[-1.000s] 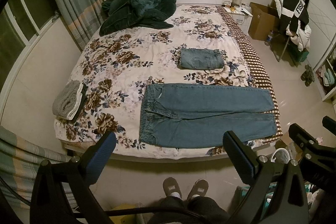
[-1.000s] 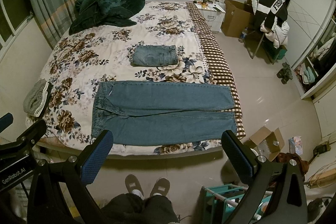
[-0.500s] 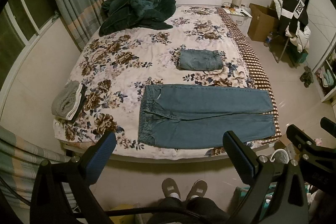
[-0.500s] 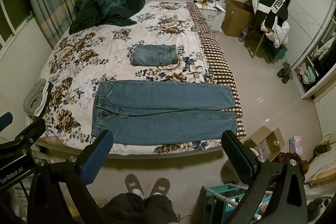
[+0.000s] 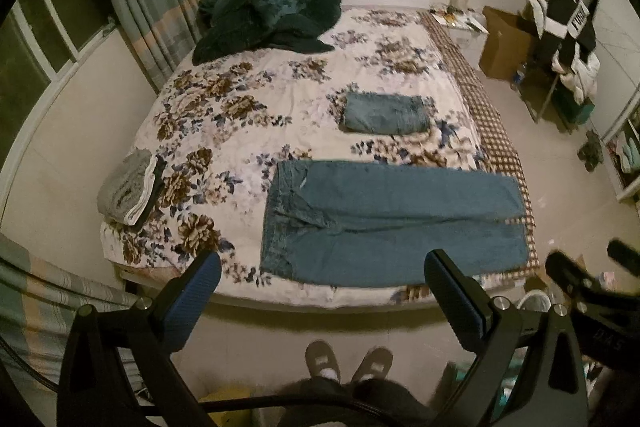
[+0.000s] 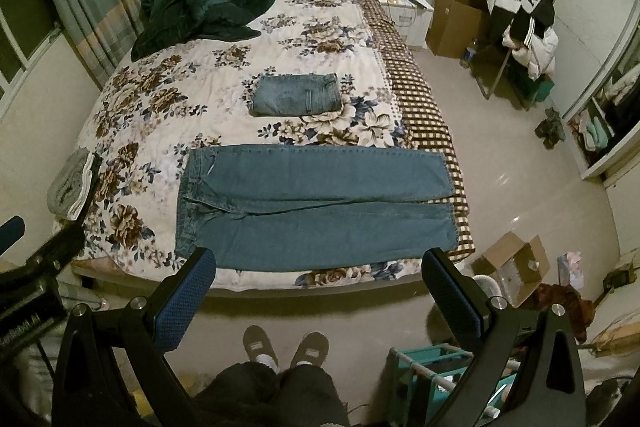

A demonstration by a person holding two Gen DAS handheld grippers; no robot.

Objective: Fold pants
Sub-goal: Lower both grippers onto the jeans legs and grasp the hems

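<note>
A pair of blue jeans [image 5: 392, 223] lies flat across the near edge of the flowered bed [image 5: 240, 115], waistband to the left, legs to the right; it also shows in the right wrist view [image 6: 316, 207]. A second pair of folded jeans [image 5: 386, 115] lies behind it, seen too in the right wrist view [image 6: 298, 95]. My left gripper [image 5: 322, 283] is open and empty, held above the floor in front of the bed. My right gripper [image 6: 318, 279] is open and empty, level with it.
A dark green blanket [image 5: 268, 15] is heaped at the headboard. A folded grey and white stack [image 5: 128, 187] sits on the bed's left corner. Cardboard boxes [image 6: 510, 267], a clothes-laden chair [image 6: 520, 23], a teal rack [image 6: 432, 371] and my slippered feet [image 6: 286, 347] are on the floor.
Both grippers have drawn slightly back and up from the bed, so it sits a little farther off in view. Both stay open. The jeans have not moved.
</note>
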